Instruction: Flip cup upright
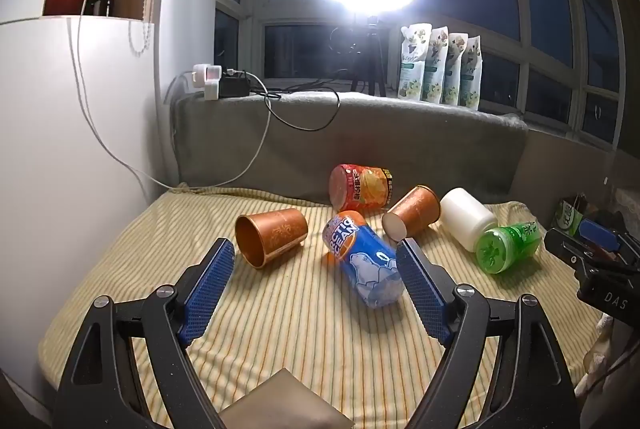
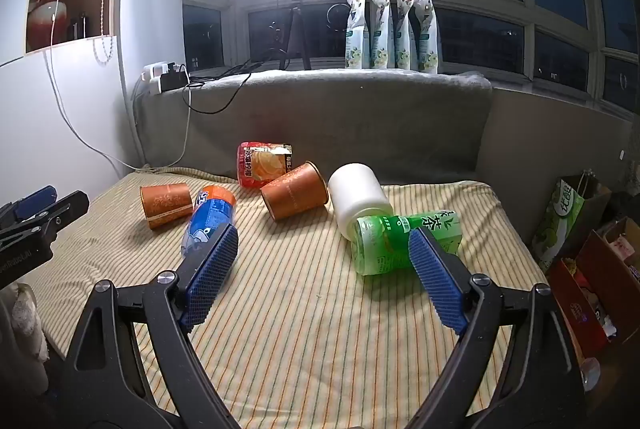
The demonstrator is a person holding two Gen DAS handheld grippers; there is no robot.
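Copper-toned cup (image 1: 271, 237) lying sideways near left: approach with left tool (image 1: 316, 265) spread wide, right tool (image 2: 324, 249) likewise apart, grip mid-wall, rotate gently.

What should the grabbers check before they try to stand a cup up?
1. Left gripper open: ok, nothing between its pads.
2. Right gripper open: ok, also holding nothing.
3. Cups lying down, so there is work to do: ok. The left copper cup and the right copper cup are both on their sides.
4. Free path to the left copper cup: ok, its mouth faces the left gripper with bare cloth around it.
5. Free path to the right copper cup: not ok. The blue cup, white jar and red can crowd it.
6. Cups empty: ok for the left; cannot tell for the right.
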